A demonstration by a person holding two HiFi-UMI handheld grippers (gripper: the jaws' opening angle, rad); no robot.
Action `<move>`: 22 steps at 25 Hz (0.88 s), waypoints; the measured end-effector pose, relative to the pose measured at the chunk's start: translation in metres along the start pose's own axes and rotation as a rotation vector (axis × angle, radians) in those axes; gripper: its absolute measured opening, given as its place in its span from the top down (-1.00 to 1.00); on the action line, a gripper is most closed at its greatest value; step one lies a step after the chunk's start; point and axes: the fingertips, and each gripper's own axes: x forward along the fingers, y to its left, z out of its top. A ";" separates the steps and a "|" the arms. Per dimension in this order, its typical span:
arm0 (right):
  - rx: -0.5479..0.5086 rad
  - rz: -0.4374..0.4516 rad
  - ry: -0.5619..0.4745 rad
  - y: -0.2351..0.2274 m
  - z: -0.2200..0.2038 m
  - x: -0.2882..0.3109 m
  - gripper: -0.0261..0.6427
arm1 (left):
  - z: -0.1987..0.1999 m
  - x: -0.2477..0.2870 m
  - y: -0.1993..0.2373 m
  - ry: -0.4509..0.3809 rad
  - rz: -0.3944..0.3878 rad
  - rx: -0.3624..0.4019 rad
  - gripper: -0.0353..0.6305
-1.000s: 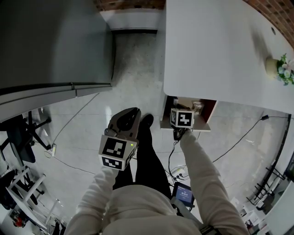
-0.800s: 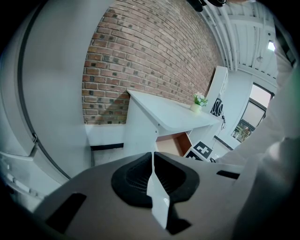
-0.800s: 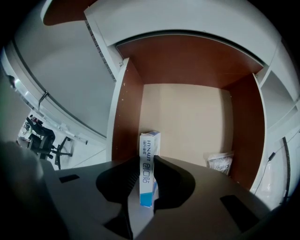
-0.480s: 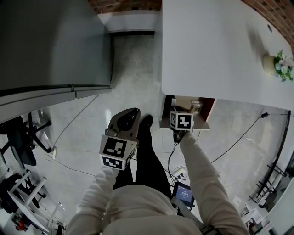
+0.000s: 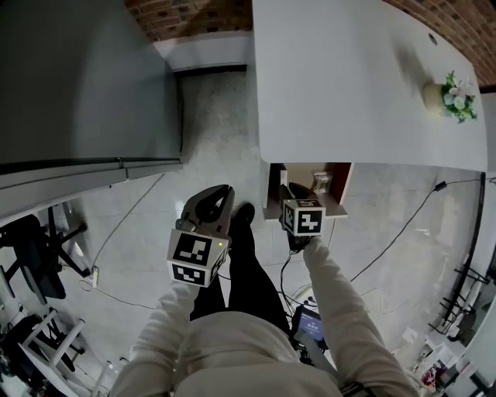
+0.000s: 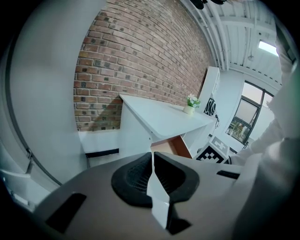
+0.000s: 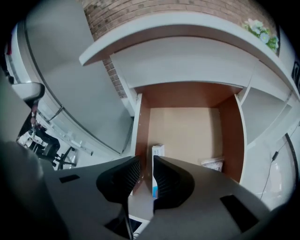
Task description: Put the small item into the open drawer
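Note:
Under the white desk [image 5: 364,77] a brown drawer [image 5: 342,184] [image 7: 187,126] stands pulled out. Inside it a small white and blue box [image 7: 158,151] lies along the left wall, partly hidden behind my right jaw. A clear bag [image 7: 213,163] lies at the drawer's near right. My right gripper [image 5: 288,195] [image 7: 146,164] hovers at the drawer's near edge; its jaws are closing with nothing between them. Over the floor, left of my legs, my left gripper [image 5: 219,192] [image 6: 152,161] is shut and holds nothing that I can see.
A tall grey cabinet [image 5: 77,77] fills the left side, with a brick wall [image 5: 194,12] behind. A potted flower [image 5: 448,91] sits on the desk's far right. Cables [image 5: 403,229] run over the tiled floor, and a black chair [image 5: 35,252] stands at the left.
My right gripper has drawn back a little from the drawer toward my body. The head view has shifted, so the desk shows further. The left gripper has hardly moved.

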 end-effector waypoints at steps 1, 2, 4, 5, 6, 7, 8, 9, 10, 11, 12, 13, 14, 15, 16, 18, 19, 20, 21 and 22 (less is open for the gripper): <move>0.007 0.005 -0.021 0.002 0.005 -0.006 0.60 | 0.002 0.000 -0.001 -0.002 -0.005 0.009 0.81; 0.017 0.005 -0.040 0.003 0.008 -0.012 0.60 | 0.004 0.000 -0.002 -0.005 -0.010 0.018 0.81; 0.029 -0.003 -0.074 0.004 0.015 -0.027 0.62 | 0.008 -0.001 -0.005 -0.006 -0.022 0.034 0.81; 0.026 -0.005 -0.095 0.005 0.019 -0.035 0.64 | 0.010 -0.001 -0.007 -0.006 -0.029 0.042 0.81; 0.017 -0.004 -0.118 0.008 0.024 -0.043 0.66 | 0.011 -0.001 -0.008 -0.006 -0.037 0.048 0.81; 0.010 -0.002 -0.141 0.011 0.028 -0.050 0.67 | 0.012 -0.001 -0.010 -0.005 -0.045 0.054 0.81; 0.009 -0.004 -0.161 0.013 0.032 -0.057 0.69 | 0.013 -0.002 -0.011 -0.005 -0.053 0.058 0.81; 0.013 -0.008 -0.180 0.016 0.035 -0.064 0.70 | 0.015 -0.003 -0.012 -0.005 -0.061 0.062 0.81; 0.019 -0.012 -0.200 0.017 0.038 -0.071 0.72 | 0.016 -0.004 -0.013 -0.007 -0.068 0.067 0.81; 0.027 -0.016 -0.220 0.019 0.041 -0.079 0.73 | 0.018 -0.005 -0.014 -0.009 -0.074 0.073 0.81; 0.036 -0.019 -0.242 0.021 0.045 -0.087 0.74 | 0.020 -0.005 -0.015 -0.011 -0.081 0.080 0.81; 0.044 -0.021 -0.265 0.024 0.049 -0.095 0.75 | 0.021 -0.006 -0.016 -0.012 -0.087 0.086 0.81; 0.051 -0.022 -0.289 0.026 0.053 -0.103 0.76 | 0.023 -0.006 -0.017 -0.014 -0.095 0.092 0.81; 0.057 -0.023 -0.312 0.029 0.056 -0.111 0.76 | 0.024 -0.007 -0.019 -0.016 -0.103 0.097 0.81; 0.061 -0.026 -0.334 0.031 0.060 -0.120 0.77 | 0.026 -0.008 -0.020 -0.018 -0.111 0.101 0.81; 0.067 -0.037 -0.373 0.035 0.066 -0.136 0.78 | 0.030 -0.009 -0.022 -0.023 -0.128 0.109 0.81; 0.070 -0.043 -0.392 0.038 0.069 -0.143 0.79 | 0.032 -0.010 -0.023 -0.027 -0.135 0.116 0.81; 0.075 -0.046 -0.409 0.041 0.071 -0.151 0.79 | 0.034 -0.012 -0.023 -0.031 -0.140 0.123 0.81; 0.079 -0.049 -0.424 0.044 0.073 -0.158 0.80 | 0.037 -0.013 -0.023 -0.035 -0.144 0.130 0.81; 0.084 -0.053 -0.438 0.047 0.074 -0.165 0.80 | 0.040 -0.015 -0.023 -0.039 -0.147 0.136 0.81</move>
